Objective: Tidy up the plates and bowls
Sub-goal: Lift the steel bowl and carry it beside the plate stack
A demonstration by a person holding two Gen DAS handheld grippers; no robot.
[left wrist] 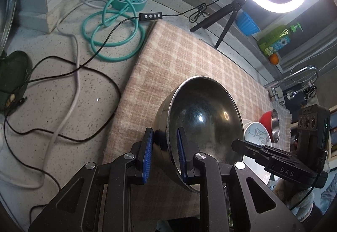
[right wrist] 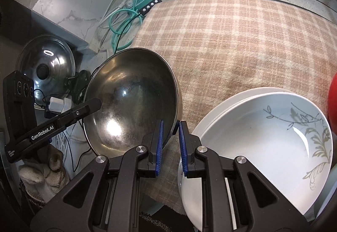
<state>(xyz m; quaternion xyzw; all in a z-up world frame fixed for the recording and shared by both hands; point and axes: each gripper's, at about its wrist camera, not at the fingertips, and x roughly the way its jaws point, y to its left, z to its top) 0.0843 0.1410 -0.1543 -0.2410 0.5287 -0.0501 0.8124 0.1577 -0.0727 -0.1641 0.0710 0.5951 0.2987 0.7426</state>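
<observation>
A speckled counter (left wrist: 52,105), strewn with cables, carries a pink checked cloth (right wrist: 231,42), and the sorting looks only partly done: a white leaf-patterned plate (right wrist: 273,143) lies stacked on another white one at the cloth's near corner, with a red bowl (left wrist: 266,120) beside them. The steel bowl (left wrist: 202,118), large, shiny and lightly scuffed, is not yet placed; it is tilted above the cloth's left part. The left hand-held gripper (left wrist: 164,147) clamps its rim, and the right hand-held gripper (right wrist: 170,139) pinches the opposite edge.
</observation>
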